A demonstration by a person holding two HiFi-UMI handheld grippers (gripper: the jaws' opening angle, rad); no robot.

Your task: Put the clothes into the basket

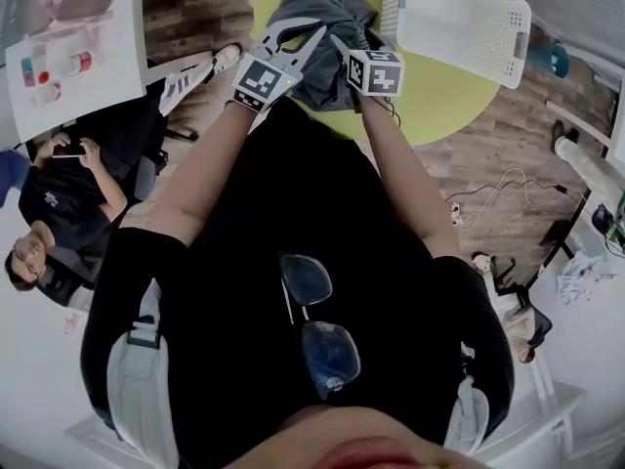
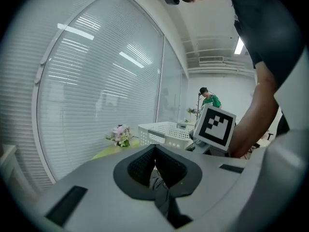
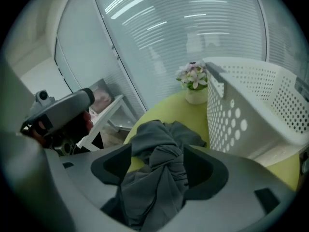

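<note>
A crumpled dark grey garment (image 1: 327, 18) lies on the round yellow-green table (image 1: 439, 96), just left of the white perforated basket (image 1: 454, 18), which holds nothing I can see. My left gripper (image 1: 311, 39) is at the garment's near edge; in the left gripper view its pads (image 2: 145, 166) meet on a fold of grey cloth (image 2: 161, 190). My right gripper (image 1: 342, 47) is beside it. In the right gripper view, my right gripper (image 3: 157, 166) stands wide apart with the bunched garment (image 3: 159, 149) lying between the pads, not pinched. The basket (image 3: 251, 105) is just to its right.
A small flower pot (image 3: 194, 83) stands on the table by the glass wall with blinds. A seated person (image 1: 59, 193) and a white side table (image 1: 68, 47) with bottles are on the left. Cables (image 1: 488, 198) lie on the wood floor at right.
</note>
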